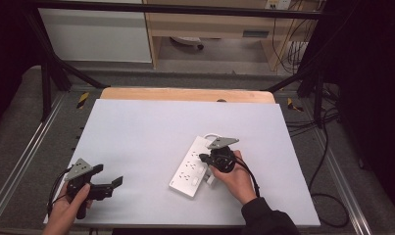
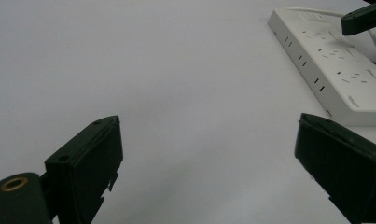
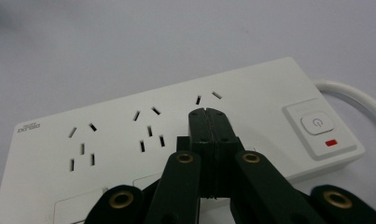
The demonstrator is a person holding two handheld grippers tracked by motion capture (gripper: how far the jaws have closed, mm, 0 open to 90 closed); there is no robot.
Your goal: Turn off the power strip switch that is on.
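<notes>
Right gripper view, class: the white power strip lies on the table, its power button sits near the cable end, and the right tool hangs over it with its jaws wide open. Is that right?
Not quite. In the right gripper view the right tool has its jaws pressed together, not wide open. The rest stands: the white power strip lies on the table, with its power button near the cable end.

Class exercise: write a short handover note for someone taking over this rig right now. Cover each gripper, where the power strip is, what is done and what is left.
Left gripper: open, holding nothing, low over the white table near its front left corner, apart from the strip.
Right gripper: jaws shut, nothing between them, tips over the white power strip, by the socket group nearest the power button. Whether the tips touch the strip cannot be told.
Power strip: lies flat, right of centre; its white cable leaves the button end. Nothing is plugged in.
Done: right gripper brought to the strip.
Left: probably pressing the button, though that is a guess.
</notes>
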